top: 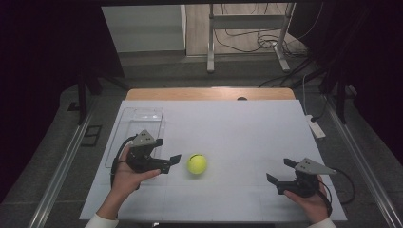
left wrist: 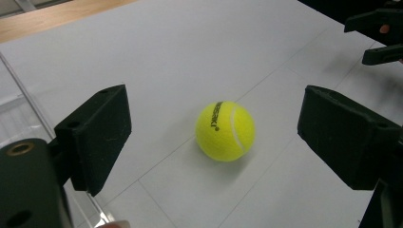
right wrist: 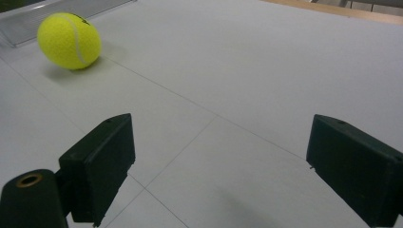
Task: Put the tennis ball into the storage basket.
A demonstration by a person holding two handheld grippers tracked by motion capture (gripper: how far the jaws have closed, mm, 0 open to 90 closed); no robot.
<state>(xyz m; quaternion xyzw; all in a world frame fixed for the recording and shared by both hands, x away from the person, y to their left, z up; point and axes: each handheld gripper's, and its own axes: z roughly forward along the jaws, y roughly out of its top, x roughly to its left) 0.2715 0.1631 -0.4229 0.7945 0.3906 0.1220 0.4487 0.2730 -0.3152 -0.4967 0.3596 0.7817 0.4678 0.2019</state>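
A yellow tennis ball (top: pixel 196 164) lies on the white mat, a little left of the middle. My left gripper (top: pixel 167 150) is open just to the ball's left, its jaws pointing at it. In the left gripper view the ball (left wrist: pixel 225 131) rests on the mat ahead of the two spread jaws of that gripper (left wrist: pixel 217 92), touching neither. My right gripper (top: pixel 279 170) is open near the front right of the mat, well away from the ball. In the right gripper view the ball (right wrist: pixel 69 40) sits far off at the upper left, and this gripper (right wrist: pixel 222 121) has nothing between its jaws.
A clear plastic tray (top: pixel 142 124) stands on the left side of the mat, behind my left hand; its edge (right wrist: pixel 28 23) lies just beyond the ball. The white mat (top: pixel 247 133) covers a wooden table (top: pixel 209 93). A metal stand and cables are on the floor beyond.
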